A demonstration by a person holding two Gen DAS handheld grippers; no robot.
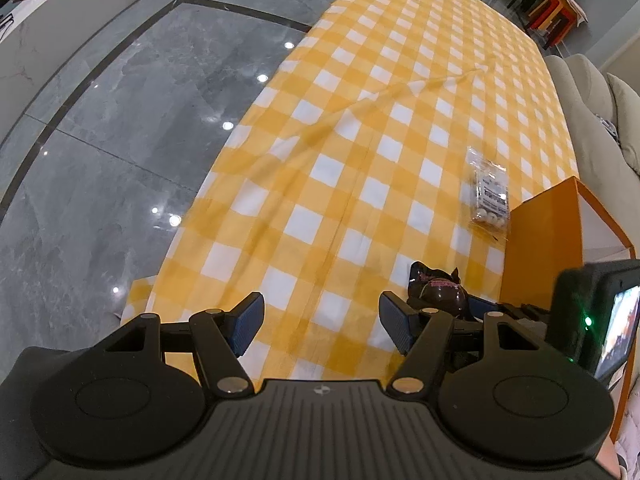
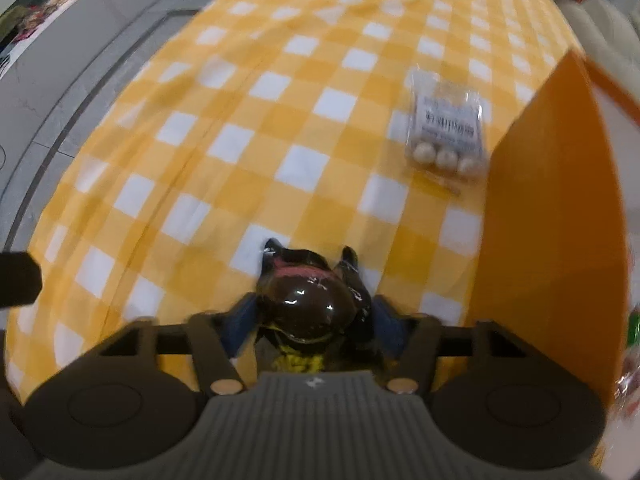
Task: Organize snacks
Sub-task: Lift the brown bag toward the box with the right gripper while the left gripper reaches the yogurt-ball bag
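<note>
A glossy dark brown snack packet [image 2: 306,300] with a pink label lies on the yellow-and-white checked cloth [image 2: 240,120]. My right gripper [image 2: 312,314] is shut on it, a blue pad pressed against each side. In the left wrist view the same packet [image 1: 436,294] shows just right of my left gripper [image 1: 322,312], which hangs open over bare cloth with nothing between its fingers. Further out, a clear packet of white balls [image 1: 490,196] [image 2: 446,132] lies flat beside an orange box [image 1: 552,240] [image 2: 552,220].
The orange box stands open at the right, close to the right gripper. Glossy grey floor tiles [image 1: 120,140] border the cloth on the left. A pale sofa [image 1: 592,92] runs along the right edge, and a white counter [image 1: 40,32] with bright packets stands far left.
</note>
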